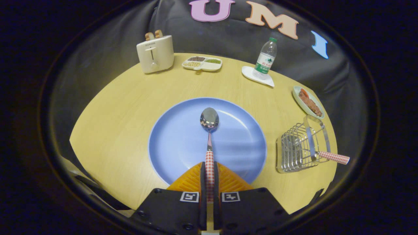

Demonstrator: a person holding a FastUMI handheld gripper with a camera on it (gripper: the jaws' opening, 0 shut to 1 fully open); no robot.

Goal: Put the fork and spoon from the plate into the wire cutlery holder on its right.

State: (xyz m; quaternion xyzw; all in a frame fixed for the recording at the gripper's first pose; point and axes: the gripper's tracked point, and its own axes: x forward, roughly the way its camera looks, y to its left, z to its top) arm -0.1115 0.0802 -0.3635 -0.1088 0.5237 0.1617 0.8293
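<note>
The tongs [209,173], low and level over the plate [176,143], pinch the spoon [209,130] handle.

Staged recording booth dressed as a dining setup, not a real kitchen: a round wooden table [130,107] is backed on all sides by draped black cloth [107,36]. Far beyond the fingers stand a toaster [155,54] with bread in its slots, a divided tray [202,63] of grains, and a water bottle [266,58] on a white coaster. The gripper [209,171], closed on a spoon [209,130] handle over a blue plate [176,137], fits a test rig.
</note>
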